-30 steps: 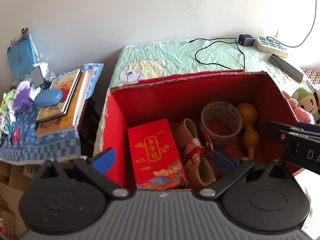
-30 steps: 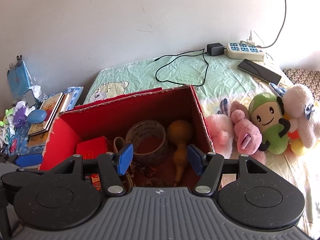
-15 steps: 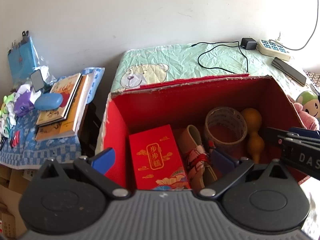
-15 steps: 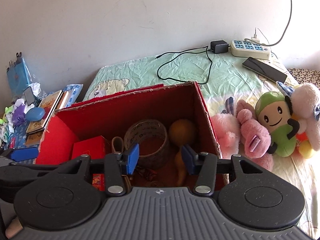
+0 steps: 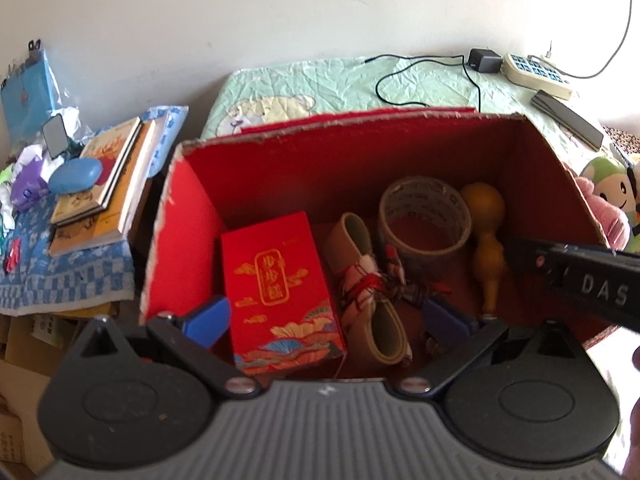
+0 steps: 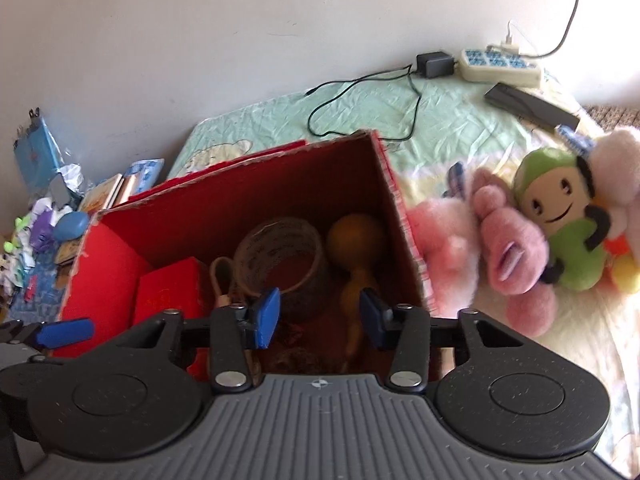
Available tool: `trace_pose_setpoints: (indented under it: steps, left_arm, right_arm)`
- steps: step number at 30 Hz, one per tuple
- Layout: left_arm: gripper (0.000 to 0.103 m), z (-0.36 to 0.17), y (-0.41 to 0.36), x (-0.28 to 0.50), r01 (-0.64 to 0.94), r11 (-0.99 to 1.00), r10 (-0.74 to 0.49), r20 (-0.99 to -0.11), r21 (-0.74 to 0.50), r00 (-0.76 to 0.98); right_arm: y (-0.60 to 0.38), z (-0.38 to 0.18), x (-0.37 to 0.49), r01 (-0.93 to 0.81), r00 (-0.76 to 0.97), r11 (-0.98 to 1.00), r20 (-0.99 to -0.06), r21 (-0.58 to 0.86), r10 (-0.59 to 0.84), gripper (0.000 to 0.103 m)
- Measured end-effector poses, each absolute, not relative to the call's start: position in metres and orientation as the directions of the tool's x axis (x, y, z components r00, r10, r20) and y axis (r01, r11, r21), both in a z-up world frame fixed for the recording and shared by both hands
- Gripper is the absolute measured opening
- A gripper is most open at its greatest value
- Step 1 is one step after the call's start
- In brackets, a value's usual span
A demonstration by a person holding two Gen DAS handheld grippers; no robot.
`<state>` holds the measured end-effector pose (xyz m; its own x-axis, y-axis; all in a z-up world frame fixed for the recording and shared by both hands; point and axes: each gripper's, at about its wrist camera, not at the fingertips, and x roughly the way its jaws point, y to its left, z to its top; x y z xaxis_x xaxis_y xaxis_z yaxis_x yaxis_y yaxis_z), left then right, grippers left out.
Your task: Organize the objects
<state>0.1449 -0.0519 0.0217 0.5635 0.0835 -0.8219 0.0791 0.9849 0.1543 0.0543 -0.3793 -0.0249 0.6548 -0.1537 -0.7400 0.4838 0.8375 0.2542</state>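
Presently, the open red cardboard box (image 5: 192, 216) holds the yellow wooden gourd (image 6: 354, 256). The right gripper (image 6: 318, 314), jaws closing empty above it, risks clipping the tape roll (image 6: 280, 256). The left gripper (image 5: 328, 316) stands wide apart, empty.

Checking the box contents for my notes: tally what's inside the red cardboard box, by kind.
Red gift box: 1
Clear tape roll: 1
Tan tape rolls, bound with red-and-white cloth: 2
Yellow gourd: 1
Total: 5
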Motion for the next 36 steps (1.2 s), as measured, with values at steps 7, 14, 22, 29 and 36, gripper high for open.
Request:
trace_pose_setpoints:
  steps: [7,14,22,29,36]
  left_arm:
    - [0.102,0.015,-0.054,0.141,0.076,0.983,0.100,-0.828,0.169,0.552]
    - [0.102,0.016,-0.052,0.136,0.055,0.983,0.115,-0.828,0.173,0.550]
    - [0.102,0.017,-0.052,0.128,0.050,0.983,0.119,-0.826,0.175,0.551]
    - [0.102,0.020,-0.048,0.124,0.026,0.986,0.123,-0.824,0.165,0.553]
    - [0.102,0.023,-0.048,0.121,0.033,0.985,0.121,-0.815,0.169,0.567]
  right_arm:
    - [-0.376,-0.024,0.048,0.459,0.670,0.849,-0.729,0.260,-0.140,0.045]
    - [-0.370,-0.022,0.045,0.434,0.672,0.862,-0.732,0.261,-0.116,0.045]
    - [-0.364,-0.018,0.038,0.436,0.668,0.866,-0.732,0.244,-0.131,0.045]
    - [-0.360,-0.013,0.034,0.448,0.668,0.865,-0.728,0.226,-0.157,0.045]
    - [-0.354,-0.013,0.035,0.451,0.658,0.869,-0.734,0.205,-0.168,0.045]
